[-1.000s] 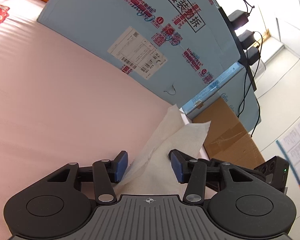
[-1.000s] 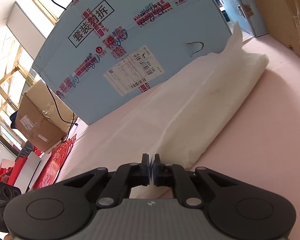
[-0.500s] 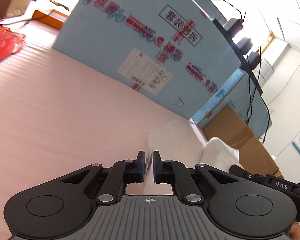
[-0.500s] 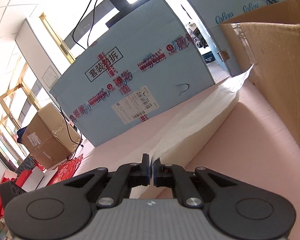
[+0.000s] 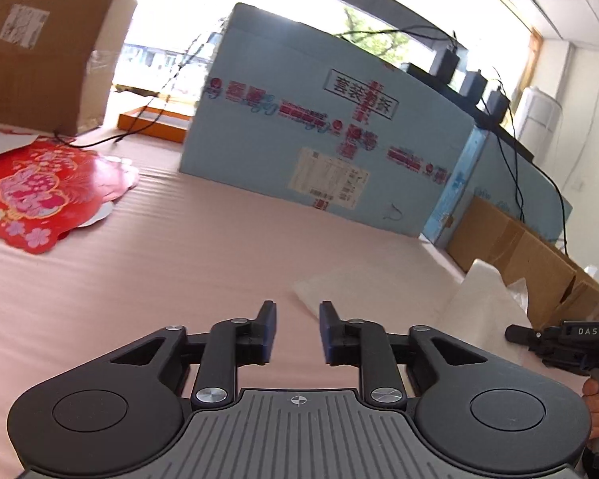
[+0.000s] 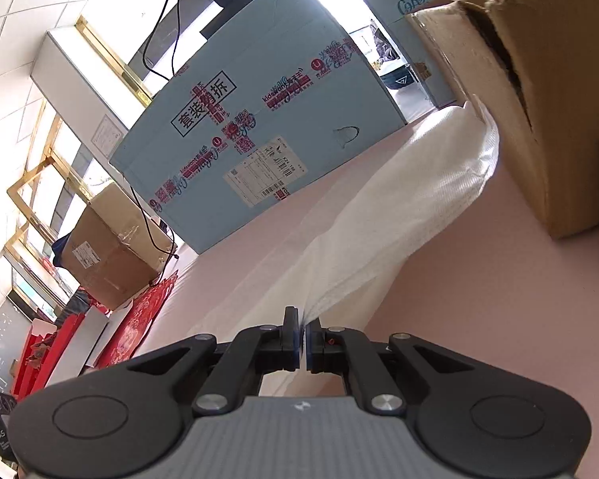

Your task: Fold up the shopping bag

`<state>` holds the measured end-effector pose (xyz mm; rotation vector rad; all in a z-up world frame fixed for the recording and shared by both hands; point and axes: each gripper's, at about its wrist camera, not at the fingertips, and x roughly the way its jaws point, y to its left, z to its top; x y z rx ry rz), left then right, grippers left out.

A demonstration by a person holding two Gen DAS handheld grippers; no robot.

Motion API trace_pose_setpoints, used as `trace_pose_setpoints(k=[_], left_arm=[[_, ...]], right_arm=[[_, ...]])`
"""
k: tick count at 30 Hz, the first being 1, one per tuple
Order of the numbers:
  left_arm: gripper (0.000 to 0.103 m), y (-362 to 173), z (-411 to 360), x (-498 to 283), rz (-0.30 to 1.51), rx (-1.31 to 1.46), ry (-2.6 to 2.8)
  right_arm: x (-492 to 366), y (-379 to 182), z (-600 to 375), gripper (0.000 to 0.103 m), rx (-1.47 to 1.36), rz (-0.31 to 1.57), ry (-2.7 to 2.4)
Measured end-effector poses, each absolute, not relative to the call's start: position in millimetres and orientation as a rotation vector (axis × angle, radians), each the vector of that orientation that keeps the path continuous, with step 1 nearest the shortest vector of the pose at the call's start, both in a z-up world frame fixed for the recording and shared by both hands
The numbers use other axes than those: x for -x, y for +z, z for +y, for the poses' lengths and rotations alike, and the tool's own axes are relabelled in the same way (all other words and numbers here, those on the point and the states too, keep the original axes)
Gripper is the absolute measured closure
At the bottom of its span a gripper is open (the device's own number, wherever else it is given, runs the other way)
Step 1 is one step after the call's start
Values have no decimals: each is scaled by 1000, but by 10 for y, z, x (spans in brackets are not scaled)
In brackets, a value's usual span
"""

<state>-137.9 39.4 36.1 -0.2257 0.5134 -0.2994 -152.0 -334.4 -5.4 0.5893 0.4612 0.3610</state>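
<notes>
Right wrist view shows the right gripper (image 6: 302, 329) pinched shut on the white shopping bag (image 6: 399, 215), a long, partly folded band running from bottom centre to upper right over the pink table (image 6: 499, 299), while the left gripper (image 5: 297, 319) hangs open and empty, folding unfinished.

L tool (image 5: 297, 319) w/ jaws apart, nothing between, over pink desk (image 5: 179, 263). White shopping bag (image 5: 475, 303) just ahead-right. Blue box (image 5: 299, 151) behind; red paper cutout (image 5: 40, 191) at left.
</notes>
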Motion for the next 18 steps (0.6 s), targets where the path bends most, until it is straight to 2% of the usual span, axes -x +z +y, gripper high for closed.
trace_pose_setpoints(k=[1, 2, 9, 10, 11, 12, 13, 15, 16, 17, 18], left_arm=[[33, 350, 337, 1315, 524, 188, -308], [28, 331, 299, 1235, 538, 157, -293], [28, 124, 128, 582, 694, 177, -290], [29, 109, 69, 551, 691, 166, -298], [29, 106, -13, 531, 687, 154, -319], [30, 103, -92, 524, 685, 144, -345], [38, 99, -165, 527, 681, 121, -351], [52, 90, -313, 538, 671, 57, -344], [65, 92, -377, 540, 667, 29, -338], [71, 99, -410, 532, 665, 20, -336], [85, 108, -428, 521, 666, 23, -339]], right_arm=[[1558, -58, -3361, 100, -591, 455, 361], [1591, -58, -3395, 100, -605, 448, 359], [1747, -57, -3581, 99, -652, 407, 338], [1749, -64, -3599, 94, -654, 407, 334], [1727, -94, -3627, 92, -671, 424, 327], [1704, -112, -3650, 81, -690, 433, 329], [1682, -131, -3672, 57, -710, 443, 332], [1587, -149, -3733, 27, -772, 445, 318], [1573, -142, -3737, 26, -774, 439, 311], [1530, -120, -3736, 26, -773, 424, 302], [1460, -95, -3727, 24, -773, 421, 295]])
